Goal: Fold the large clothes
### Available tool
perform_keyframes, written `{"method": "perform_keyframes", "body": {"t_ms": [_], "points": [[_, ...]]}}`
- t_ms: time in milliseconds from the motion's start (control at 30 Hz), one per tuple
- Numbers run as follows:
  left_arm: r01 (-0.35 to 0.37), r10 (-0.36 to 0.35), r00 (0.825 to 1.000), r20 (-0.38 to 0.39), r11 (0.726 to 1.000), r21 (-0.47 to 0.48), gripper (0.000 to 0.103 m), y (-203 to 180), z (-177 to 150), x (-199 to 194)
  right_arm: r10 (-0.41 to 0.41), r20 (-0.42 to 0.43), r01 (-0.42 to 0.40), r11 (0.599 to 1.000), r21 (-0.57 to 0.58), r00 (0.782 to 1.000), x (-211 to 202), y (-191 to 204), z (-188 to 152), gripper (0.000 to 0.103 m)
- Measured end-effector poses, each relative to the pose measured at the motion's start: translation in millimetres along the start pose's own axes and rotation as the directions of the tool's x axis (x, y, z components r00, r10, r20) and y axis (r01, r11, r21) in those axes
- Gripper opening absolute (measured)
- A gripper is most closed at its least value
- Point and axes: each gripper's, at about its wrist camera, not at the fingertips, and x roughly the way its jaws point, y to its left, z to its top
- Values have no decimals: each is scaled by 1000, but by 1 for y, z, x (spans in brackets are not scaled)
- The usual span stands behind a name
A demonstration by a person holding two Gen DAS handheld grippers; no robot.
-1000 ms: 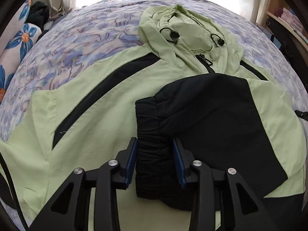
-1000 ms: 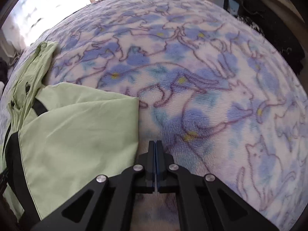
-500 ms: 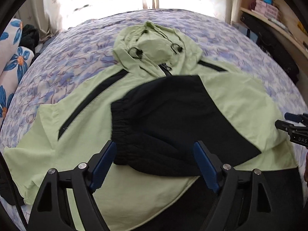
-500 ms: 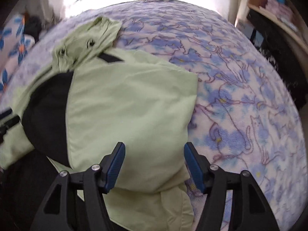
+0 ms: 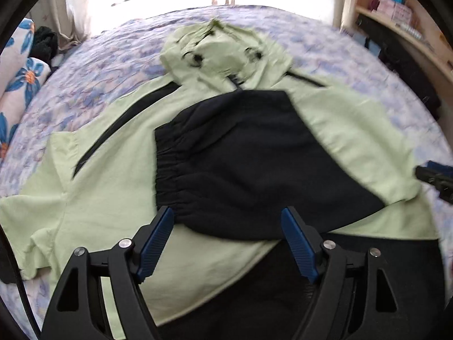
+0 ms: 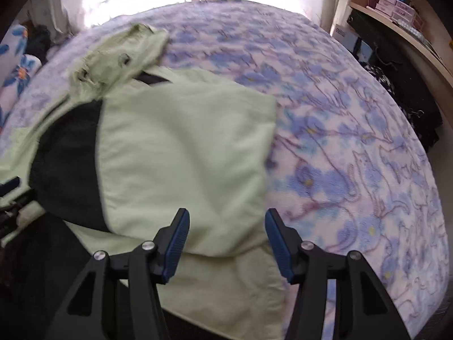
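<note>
A light green hooded jacket [image 5: 113, 198] with black panels lies flat on the bed, hood [image 5: 220, 51] at the far end. Its right sleeve is folded across the chest, the black cuff end [image 5: 226, 170] on top. My left gripper [image 5: 229, 243] is open and empty, above the near edge of the black cuff. My right gripper [image 6: 225, 240] is open and empty, above the folded green sleeve [image 6: 184, 155] at the jacket's right side. The right gripper's tip also shows in the left wrist view [image 5: 433, 172].
The bed has a blue and purple floral blanket [image 6: 339, 141]. Flowered pillows [image 5: 17, 79] lie at the far left. A wooden shelf [image 6: 396, 28] with boxes and dark items runs along the right. A bright window is behind the bed.
Both grippers opened and pulled back and up from the jacket. The left let go of the black cuff. The right, shut over the blanket before, now hangs over the folded sleeve.
</note>
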Motion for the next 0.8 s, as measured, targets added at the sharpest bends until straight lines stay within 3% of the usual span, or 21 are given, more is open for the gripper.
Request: {"method": "perform_keyframes", "body": {"t_ms": [67, 133, 200, 267, 400, 467, 533, 600, 733, 800], "points": [[57, -57, 998, 6, 998, -32, 77, -2, 7, 1, 56, 57, -53, 998, -39, 997, -2, 22, 5, 56], [104, -103, 995, 13, 992, -72, 77, -4, 16, 6, 95, 41, -91, 990, -106, 995, 10, 49, 13, 56], [114, -118, 993, -30, 988, -103, 77, -5, 28, 19, 111, 26, -107, 986, -126, 993, 23, 66, 22, 56], [112, -118, 992, -39, 985, -134, 77, -3, 39, 32, 145, 37, -140, 984, -115, 989, 37, 77, 34, 55], [39, -48, 997, -54, 987, -158, 77, 5, 55, 61, 141, 18, -139, 986, -90, 990, 71, 84, 58, 51], [22, -36, 996, -78, 984, -176, 77, 14, 60, 76, 95, 13, -95, 994, -47, 995, 91, 68, 70, 51], [49, -63, 996, -67, 980, -193, 75, 23, 62, 83, 68, 13, -68, 998, -8, 998, 103, 48, 77, 41], [58, -68, 996, -54, 983, -172, 75, 24, 64, 84, 72, 7, -72, 997, 31, 997, 110, 22, 82, 10], [51, -58, 997, -47, 989, -140, 75, 23, 64, 87, -61, 10, 60, 995, 75, 998, 109, -22, 84, 14], [38, -44, 998, -46, 991, -126, 75, 20, 64, 86, -69, -14, 70, 991, 118, 998, 109, -42, 81, 20]]}}
